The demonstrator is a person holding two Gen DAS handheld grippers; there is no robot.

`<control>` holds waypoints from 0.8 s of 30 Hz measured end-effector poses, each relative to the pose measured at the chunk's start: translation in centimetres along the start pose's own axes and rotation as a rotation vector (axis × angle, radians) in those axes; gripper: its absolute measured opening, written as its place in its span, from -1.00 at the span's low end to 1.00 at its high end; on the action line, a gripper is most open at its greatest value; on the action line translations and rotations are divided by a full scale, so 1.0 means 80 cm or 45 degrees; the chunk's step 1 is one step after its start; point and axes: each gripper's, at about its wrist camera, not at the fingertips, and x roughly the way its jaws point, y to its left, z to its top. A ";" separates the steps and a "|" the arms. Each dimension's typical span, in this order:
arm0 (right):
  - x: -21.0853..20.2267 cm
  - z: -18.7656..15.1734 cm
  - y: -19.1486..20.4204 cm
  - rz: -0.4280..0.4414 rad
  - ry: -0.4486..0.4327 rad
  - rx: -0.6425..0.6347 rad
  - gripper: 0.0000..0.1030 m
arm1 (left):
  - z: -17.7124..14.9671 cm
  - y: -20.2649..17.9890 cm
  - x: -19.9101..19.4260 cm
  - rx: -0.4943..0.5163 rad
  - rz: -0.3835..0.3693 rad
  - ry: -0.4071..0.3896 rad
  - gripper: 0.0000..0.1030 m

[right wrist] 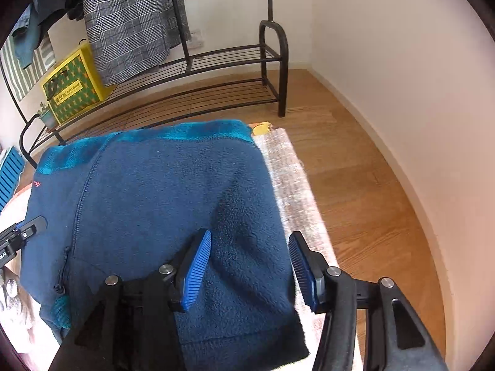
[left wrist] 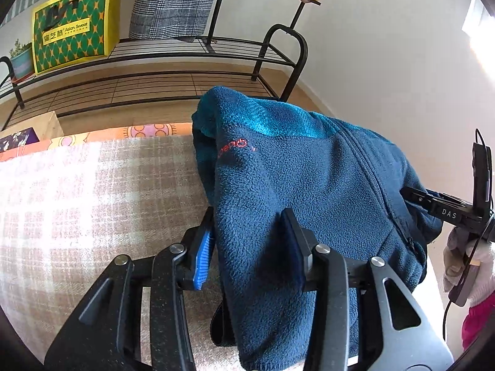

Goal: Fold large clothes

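**Fleece folded, both tools slack**

Fleece jacket [left wrist: 309,179], dark blue with a teal band at the shoulders, lay folded on the plaid blanket [left wrist: 92,191], reaching the blanket's far edge and lying close to its right edge. Your left tool [left wrist: 250,241] stood partly open, its jaws either side of the jacket's near left fold, with cloth between them but no visible pinch. Your right tool [right wrist: 250,266] was likewise partly open: the left pad [right wrist: 198,266] rested against the fleece, the right pad [right wrist: 304,272] hung clear over the blanket's edge. Your gloved hand [left wrist: 464,262] held that right tool. Beyond the blanket stood a black metal rack [right wrist: 216,71] on the wooden floor [right wrist: 355,170].
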 end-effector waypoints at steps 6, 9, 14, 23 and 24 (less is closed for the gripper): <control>-0.025 -0.017 -0.016 -0.054 0.042 0.010 0.03 | -0.006 -0.008 -0.056 0.036 -0.005 -0.063 -0.17; -0.040 -0.034 -0.020 -0.103 0.054 0.033 0.03 | -0.016 -0.021 -0.095 0.082 -0.009 -0.104 -0.17; -0.103 -0.058 -0.019 -0.099 -0.040 0.086 0.01 | -0.041 -0.051 -0.174 0.178 -0.023 -0.182 -0.12; -0.272 -0.102 0.029 0.001 -0.253 0.071 0.00 | -0.101 -0.110 -0.337 0.328 -0.039 -0.307 -0.04; -0.293 -0.109 0.037 0.022 -0.276 0.060 0.00 | -0.107 -0.115 -0.360 0.337 -0.046 -0.330 -0.03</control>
